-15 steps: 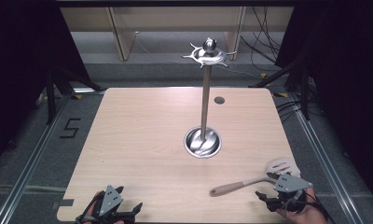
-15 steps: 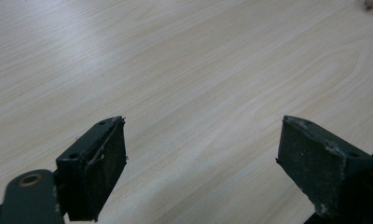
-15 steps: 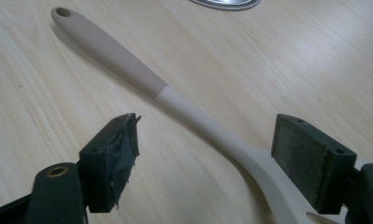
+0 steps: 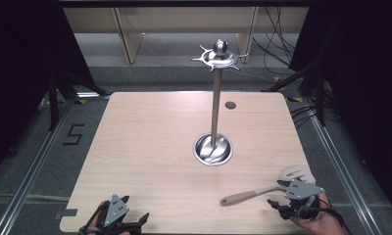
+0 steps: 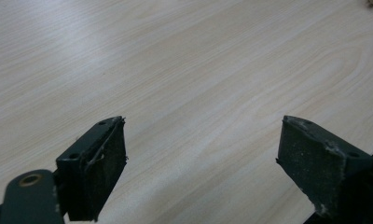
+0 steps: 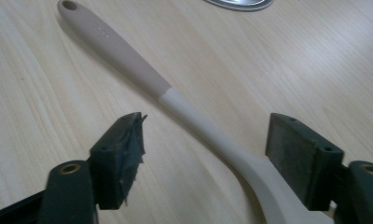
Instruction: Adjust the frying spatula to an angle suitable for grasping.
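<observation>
Spatula (image 4: 262, 191) lies on the table (image 4: 150, 147) near right, handle pointing left. Right gripper (image 4: 289, 200) straddles its neck, jaws wide, pads not touching. Left gripper (image 4: 120, 223) sits near left, jaws apart over bare wood. Stand (image 4: 214, 117) stands mid-table.

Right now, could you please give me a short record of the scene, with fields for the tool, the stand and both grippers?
tool: slotted spatula, lying flat on the table
tool handle: brown end points towards the table's middle
stand: metal utensil stand, upright, hooks bare
right gripper: open, jaws either side of the spatula's neck, not pressing
left gripper: open, nothing between the jaws
</observation>
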Demonstrator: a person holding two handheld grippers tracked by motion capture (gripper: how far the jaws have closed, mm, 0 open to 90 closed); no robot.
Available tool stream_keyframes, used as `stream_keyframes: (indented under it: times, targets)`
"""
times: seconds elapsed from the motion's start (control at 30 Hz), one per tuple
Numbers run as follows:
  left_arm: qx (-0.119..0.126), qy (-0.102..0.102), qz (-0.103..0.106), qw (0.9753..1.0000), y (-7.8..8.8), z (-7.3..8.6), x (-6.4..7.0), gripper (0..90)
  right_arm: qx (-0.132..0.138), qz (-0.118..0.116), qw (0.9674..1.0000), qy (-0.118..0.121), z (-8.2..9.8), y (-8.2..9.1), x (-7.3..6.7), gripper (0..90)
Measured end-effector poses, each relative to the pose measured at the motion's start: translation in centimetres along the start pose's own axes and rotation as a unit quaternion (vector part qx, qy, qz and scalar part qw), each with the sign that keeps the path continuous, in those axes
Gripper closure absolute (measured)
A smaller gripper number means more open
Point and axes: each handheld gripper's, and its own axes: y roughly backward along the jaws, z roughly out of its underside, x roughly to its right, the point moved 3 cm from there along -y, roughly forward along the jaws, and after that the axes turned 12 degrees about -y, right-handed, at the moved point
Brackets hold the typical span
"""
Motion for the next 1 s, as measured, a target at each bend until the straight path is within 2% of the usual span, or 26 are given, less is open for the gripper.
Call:
stream_keyframes:
  times: [0.1, 0.23, 0.27, 0.3, 0.33, 0.37, 0.4, 0.43, 0.47, 0.53, 0.57, 0.6, 0.63, 0.7, 0.73, 0.77, 0.8, 0.83, 0.87, 0.9, 0.93, 0.97, 1.0]
  targets:
    - [-0.001, -0.001, 0.002, 1.0, 0.0, 0.0, 0.0, 14.9, -0.014, -0.007, 0.9997, 0.021, -0.6, -0.5, 0.2, 34.3]
    - [0.003, 0.002, 0.001, 1.0, 0.0, 0.0, 0.0, 14.9, -0.031, -0.013, 0.9991, 0.028, -0.9, -0.7, 0.2, 36.3]
    - [-0.001, -0.002, 0.0, 1.0, 0.0, 0.0, 0.0, 14.8, -0.034, -0.017, 0.9985, 0.04, -1.0, -0.8, 0.2, 37.2]
    - [0.0, 0.0, 0.001, 1.0, 0.0, 0.0, 0.0, 14.8, -0.04, -0.019, 0.9984, 0.035, -1.1, -0.8, 0.2, 38.5]
    - [0.001, -0.001, 0.002, 1.0, 0.0, 0.0, 0.1, 14.8, -0.042, -0.025, 0.9975, 0.051, -1.2, -1.0, 0.2, 39.5]
    - [0.003, -0.001, 0.001, 1.0, 0.0, 0.0, 0.1, 14.8, -0.055, -0.027, 0.9967, 0.054, -1.4, -1.2, 0.2, 40.4]
    - [0.003, -0.002, 0.0, 1.0, 0.0, 0.0, 0.1, 14.8, -0.055, -0.027, 0.9967, 0.054, -1.4, -1.2, 0.2, 41.4]
    - [-0.007, -0.009, 0.0, 0.9999, 0.1, 0.0, -0.1, 14.8, -0.062, -0.032, 0.9961, 0.053, -1.4, -1.4, 0.2, 42.0]
    - [-0.005, -0.005, 0.0, 1.0, 0.1, 0.0, -0.1, 14.8, -0.063, -0.032, 0.9956, 0.061, -1.5, -1.6, 0.2, 42.4]
    - [-0.003, -0.003, 0.001, 1.0, 0.1, 0.0, -0.1, 14.9, -0.073, -0.036, 0.9951, 0.056, -1.7, -2.1, 0.2, 43.4]
    - [-0.007, -0.011, 0.0, 0.9999, 0.1, 0.0, -0.2, 14.8, -0.078, -0.038, 0.993, 0.081, -2.0, -2.5, 0.4, 44.2]
    - [-0.007, -0.011, 0.0, 0.9999, 0.1, 0.0, -0.2, 14.8, -0.078, -0.038, 0.993, 0.081, -2.0, -2.5, 0.4, 44.2]
    - [-0.004, -0.007, 0.004, 1.0, 0.1, 0.0, -0.1, 14.9, -0.084, -0.042, 0.9914, 0.091, -2.2, -2.9, 0.6, 45.4]
    - [-0.007, -0.023, 0.0, 0.9997, 0.1, -0.1, -0.2, 14.9, -0.092, -0.051, 0.9907, 0.086, -2.3, -3.0, 0.5, 46.7]
    - [-0.007, -0.023, 0.0, 0.9997, 0.1, -0.1, -0.2, 14.9, -0.092, -0.051, 0.9907, 0.086, -2.3, -3.0, 0.5, 46.7]
    - [-0.005, -0.022, 0.001, 0.9998, 0.1, -0.1, -0.2, 14.9, -0.093, -0.047, 0.9907, 0.088, -2.4, -3.1, 0.5, 46.8]
    - [-0.004, -0.007, 0.001, 1.0, 0.0, 0.0, 0.0, 14.9, -0.096, -0.05, 0.9903, 0.087, -2.4, -3.2, 0.5, 47.3]
    - [-0.003, -0.013, -0.009, 0.9999, 0.0, 0.0, -0.1, 14.8, -0.1, -0.056, 0.989, 0.094, -2.7, -3.4, 0.5, 47.7]
    - [-0.003, -0.013, -0.009, 0.9999, 0.0, 0.0, -0.1, 14.9, -0.1, -0.056, 0.989, 0.094, -2.7, -3.4, 0.5, 47.7]
    - [0.0, -0.006, 0.003, 1.0, 0.1, -0.1, 0.0, 14.9, -0.107, -0.061, 0.9869, 0.104, -2.9, -3.7, 0.5, 49.0]
    - [0.0, -0.006, 0.003, 1.0, 0.1, -0.1, 0.0, 14.9, -0.107, -0.061, 0.9869, 0.104, -2.9, -3.7, 0.5, 49.0]
    - [0.0, -0.006, 0.003, 1.0, 0.1, -0.1, 0.0, 14.9, -0.113, -0.066, 0.9855, 0.109, -3.0, -3.8, 0.5, 49.4]
    - [0.007, 0.002, 0.002, 1.0, 0.0, -0.1, 0.1, 14.9, -0.118, -0.07, 0.9842, 0.112, -3.1, -3.9, 0.5, 50.2]
